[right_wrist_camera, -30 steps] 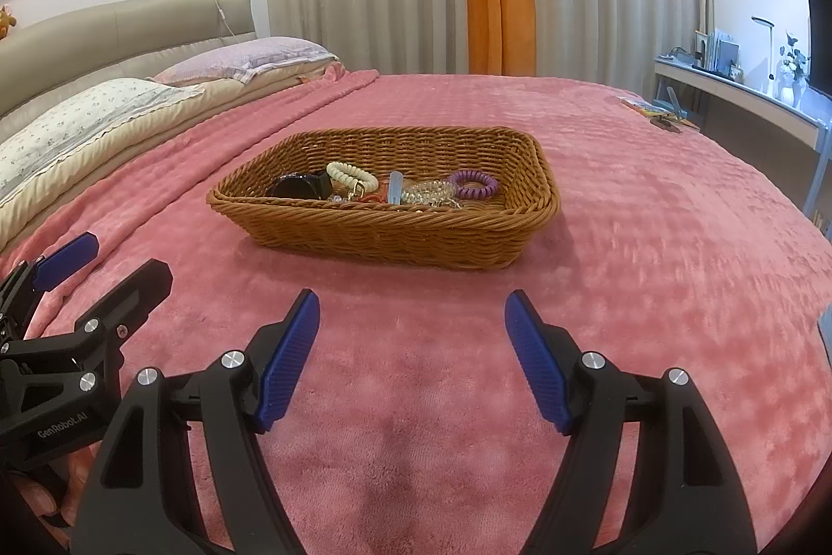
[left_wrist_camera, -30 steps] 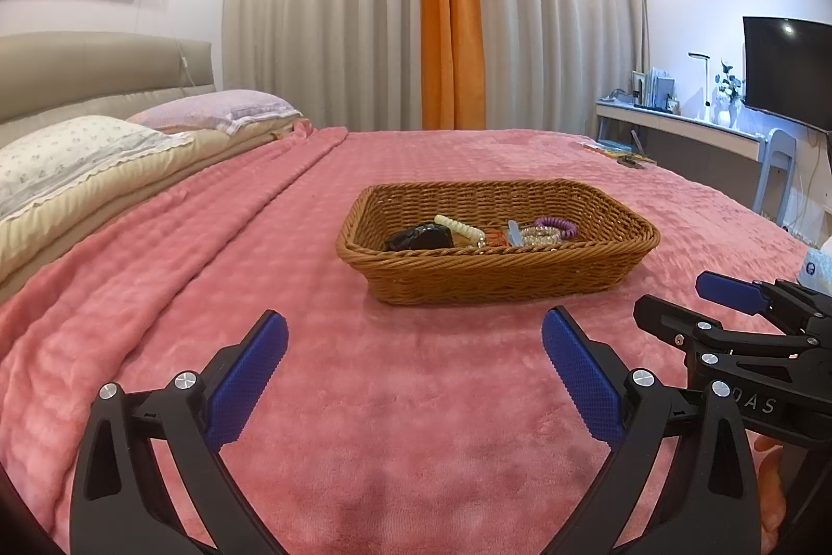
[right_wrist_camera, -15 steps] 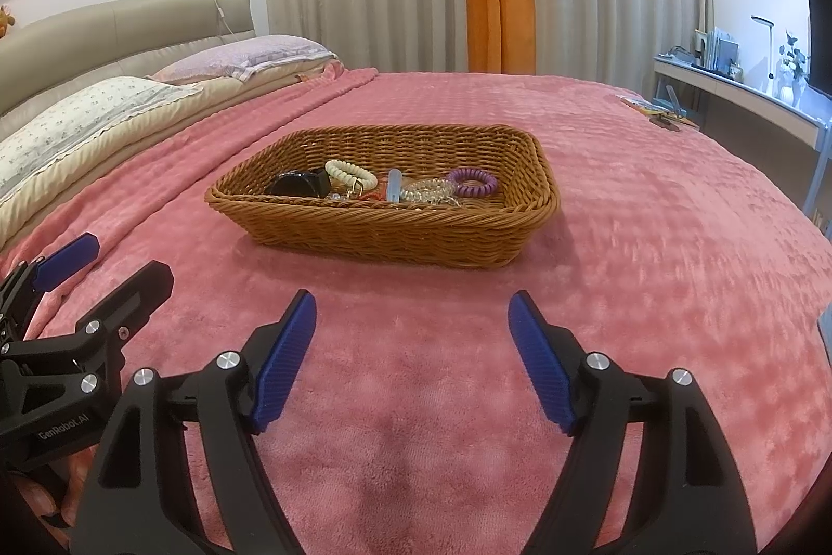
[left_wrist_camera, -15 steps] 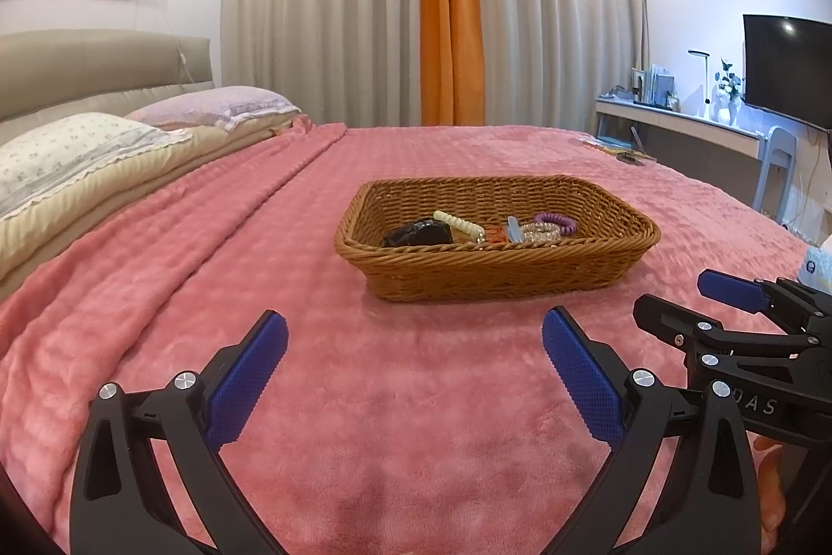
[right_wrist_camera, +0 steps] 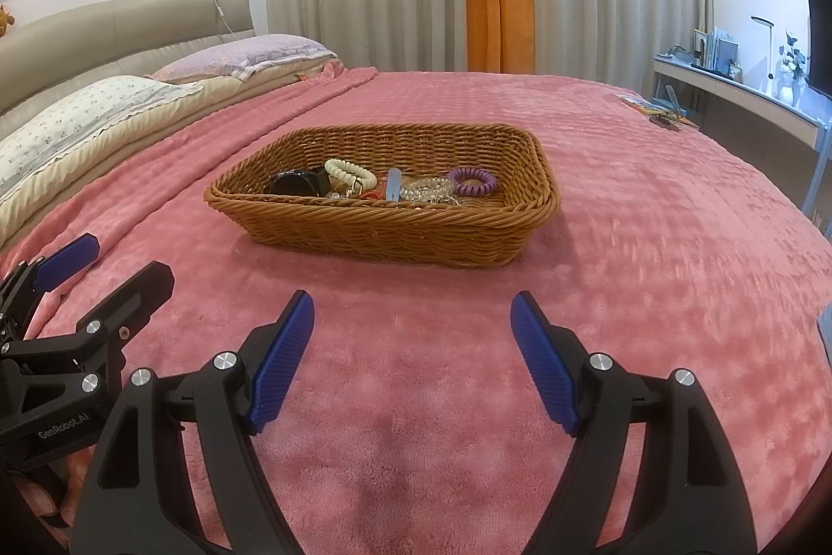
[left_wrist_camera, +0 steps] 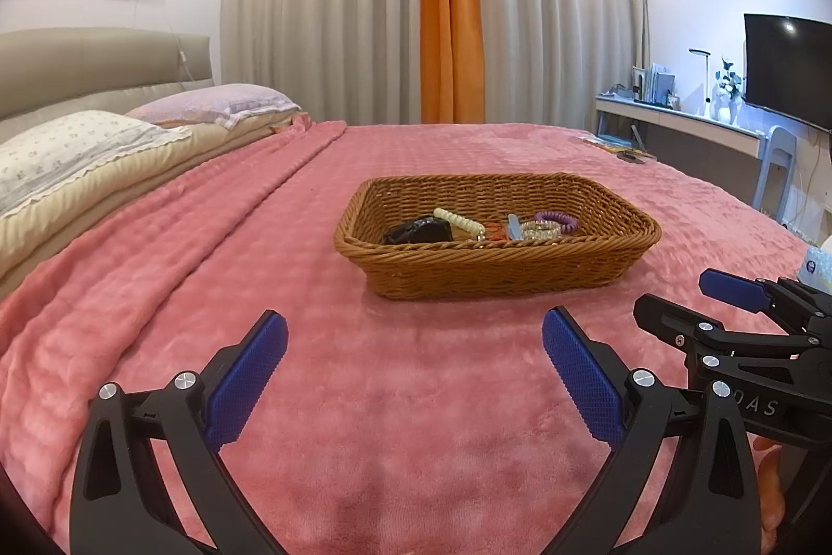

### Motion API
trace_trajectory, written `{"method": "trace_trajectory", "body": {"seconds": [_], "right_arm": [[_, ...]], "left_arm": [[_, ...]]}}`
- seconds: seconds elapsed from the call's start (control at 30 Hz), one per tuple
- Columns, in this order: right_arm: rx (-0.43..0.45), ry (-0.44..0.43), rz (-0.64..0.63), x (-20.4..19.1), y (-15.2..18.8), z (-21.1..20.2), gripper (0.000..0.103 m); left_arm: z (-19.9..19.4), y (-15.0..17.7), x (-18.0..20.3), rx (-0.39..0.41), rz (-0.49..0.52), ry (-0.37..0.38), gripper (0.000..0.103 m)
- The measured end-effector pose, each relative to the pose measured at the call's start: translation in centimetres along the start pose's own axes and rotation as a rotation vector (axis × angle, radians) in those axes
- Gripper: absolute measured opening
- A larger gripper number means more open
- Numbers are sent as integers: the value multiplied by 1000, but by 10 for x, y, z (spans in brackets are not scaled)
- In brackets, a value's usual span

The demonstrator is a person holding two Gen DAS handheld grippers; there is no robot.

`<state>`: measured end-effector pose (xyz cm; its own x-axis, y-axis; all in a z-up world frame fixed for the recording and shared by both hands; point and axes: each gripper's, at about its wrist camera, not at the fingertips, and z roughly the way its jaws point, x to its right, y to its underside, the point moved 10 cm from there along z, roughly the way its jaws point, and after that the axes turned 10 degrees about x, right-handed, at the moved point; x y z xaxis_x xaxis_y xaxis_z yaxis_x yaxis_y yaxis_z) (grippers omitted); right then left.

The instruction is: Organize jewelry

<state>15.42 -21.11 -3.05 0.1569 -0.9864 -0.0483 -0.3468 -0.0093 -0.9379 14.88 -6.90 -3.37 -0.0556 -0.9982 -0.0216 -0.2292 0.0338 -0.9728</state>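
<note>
My left gripper (left_wrist_camera: pixel 414 339) has its blue fingers (left_wrist_camera: pixel 245 381) spread wide with nothing between them, and my right gripper (right_wrist_camera: pixel 412 321) is spread just as wide and just as empty. Both hover over bare pink blanket (right_wrist_camera: pixel 650 253), short of the wicker basket (right_wrist_camera: pixel 385 232), which sits ahead of both pairs of fingers and well apart from them (slightly right of centre from the left side, slightly left of centre from the right). The jewelry lies in a loose row on the basket floor: a black piece (right_wrist_camera: pixel 300 182) at the left, a cream coil band (right_wrist_camera: pixel 349 171) beside it, a pale blue clip (right_wrist_camera: pixel 393 184) in the middle, a clear beaded bracelet (right_wrist_camera: pixel 430 191), then a purple coil band (right_wrist_camera: pixel 472 181) at the right. Small orange bits sit among them, too small to name. Pillows (left_wrist_camera: pixel 73 149) line the left edge of the bed, grey and orange curtains (left_wrist_camera: pixel 452 9) hang behind, and a worktop (left_wrist_camera: pixel 676 123) with a lamp runs along the right wall.
</note>
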Motion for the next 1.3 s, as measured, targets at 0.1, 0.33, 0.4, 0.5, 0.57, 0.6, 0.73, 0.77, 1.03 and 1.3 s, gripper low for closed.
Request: {"method": "trace_trajectory", "body": {"seconds": [0.1,0.33,0.4,0.5,0.57,0.6,0.73,0.77,1.03,1.3], "right_arm": [[0,0,1,0,0,0,74],[-1,-1,-1,0,1,0,74],[-1,0,0,0,1,-1,74],[-1,-1,1,0,1,-1,74],[-1,-1,0,0,1,0,74],[-1,-1,0,0,1,0,74],[-1,-1,1,0,1,0,74],[-2,-1,1,0,1,0,74],[-2,-1,-2,0,1,0,74],[-3,-1,-6,0,2,0,74]], "left_arm": [[0,0,0,-1,0,0,95],[0,0,0,-2,0,1,95],[0,0,0,-3,0,1,95],[0,0,0,-2,0,0,95],[0,0,0,-2,0,1,95],[0,0,0,-2,0,1,95],[1,-1,-1,-3,0,-1,95],[0,0,-1,-4,2,-6,95],[-1,4,-2,0,-2,-11,95],[2,4,-9,-30,-8,-29,95]]}}
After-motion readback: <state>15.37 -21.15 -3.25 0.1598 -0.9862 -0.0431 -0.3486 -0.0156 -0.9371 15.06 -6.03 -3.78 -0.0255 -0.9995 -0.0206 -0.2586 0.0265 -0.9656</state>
